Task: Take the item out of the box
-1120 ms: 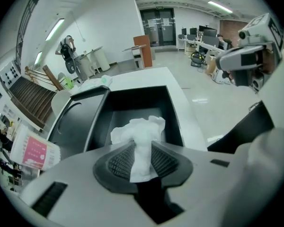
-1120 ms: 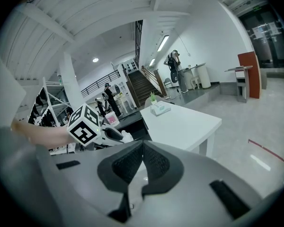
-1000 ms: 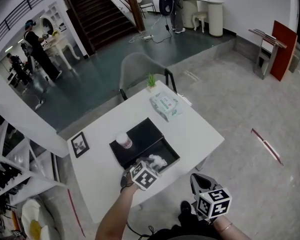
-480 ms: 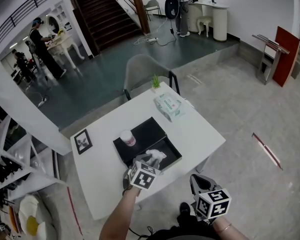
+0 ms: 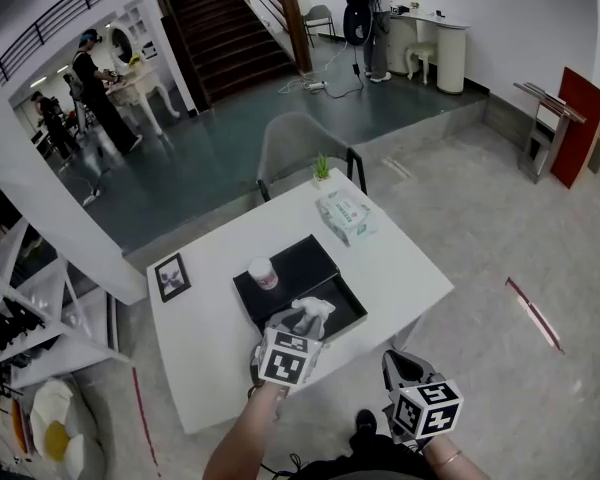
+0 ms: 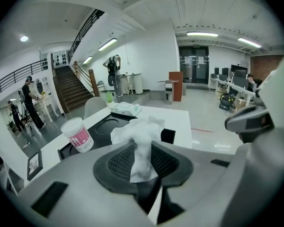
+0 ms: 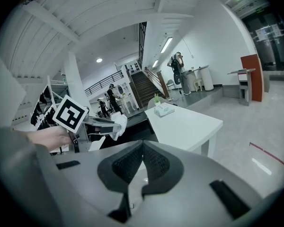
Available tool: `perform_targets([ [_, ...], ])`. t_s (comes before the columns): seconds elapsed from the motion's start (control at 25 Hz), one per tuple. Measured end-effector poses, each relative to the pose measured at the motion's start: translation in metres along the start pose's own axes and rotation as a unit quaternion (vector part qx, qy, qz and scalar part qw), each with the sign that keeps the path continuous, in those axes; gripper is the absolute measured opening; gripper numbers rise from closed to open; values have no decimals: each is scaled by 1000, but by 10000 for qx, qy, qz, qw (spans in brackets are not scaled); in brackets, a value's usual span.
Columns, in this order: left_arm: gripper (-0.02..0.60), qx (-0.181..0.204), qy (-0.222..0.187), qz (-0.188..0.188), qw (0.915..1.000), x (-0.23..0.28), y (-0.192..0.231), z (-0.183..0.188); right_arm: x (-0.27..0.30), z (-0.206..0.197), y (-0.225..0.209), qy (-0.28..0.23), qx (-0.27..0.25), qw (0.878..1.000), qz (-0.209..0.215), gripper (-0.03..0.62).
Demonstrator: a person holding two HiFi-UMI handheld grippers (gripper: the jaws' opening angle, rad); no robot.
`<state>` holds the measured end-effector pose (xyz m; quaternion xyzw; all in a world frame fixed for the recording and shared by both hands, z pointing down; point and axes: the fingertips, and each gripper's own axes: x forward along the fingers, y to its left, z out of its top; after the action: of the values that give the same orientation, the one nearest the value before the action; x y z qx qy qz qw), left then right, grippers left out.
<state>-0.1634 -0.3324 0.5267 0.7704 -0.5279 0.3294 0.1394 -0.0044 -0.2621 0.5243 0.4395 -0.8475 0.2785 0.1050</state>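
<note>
A black box (image 5: 351,310) lies open on the white table (image 5: 400,258), its flat lid (image 5: 295,263) beside it. My left gripper (image 5: 298,325) is shut on a crumpled white cloth (image 5: 313,314) and holds it just above the box's near edge. In the left gripper view the cloth (image 6: 139,141) stands up from between the pads, with the box (image 6: 173,135) behind it. My right gripper (image 5: 398,366) hangs off the table's near side, shut with nothing in it. The right gripper view shows its pads (image 7: 128,162) closed, and the left gripper (image 7: 104,124) with the cloth (image 7: 118,126) to the left.
A white tub with a pink label (image 5: 263,273) stands on the lid. A pack of wipes (image 5: 344,216) and a small plant (image 5: 323,168) are at the table's far end, a framed picture (image 5: 171,277) at its left. A grey chair (image 5: 295,143) stands behind the table.
The left gripper has lifted the white cloth a little up from the box's inside. The right gripper has stayed where it was.
</note>
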Motion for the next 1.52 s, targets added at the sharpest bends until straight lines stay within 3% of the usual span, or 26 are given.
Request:
perform_targets([
  [0.52,96,-674,-642,64,9956,-36,-12,15,3,9,2,-51,-28,9999,109,0],
  [1.04,97,-1641,-899,333,9818,-70,-5,-20,2,11,6,-45,-145,9997,177,0],
  [1.52,97,-2167,-891,539,9707,-100,-4,-62,4,13,22,-41,-263,9992,309,0],
])
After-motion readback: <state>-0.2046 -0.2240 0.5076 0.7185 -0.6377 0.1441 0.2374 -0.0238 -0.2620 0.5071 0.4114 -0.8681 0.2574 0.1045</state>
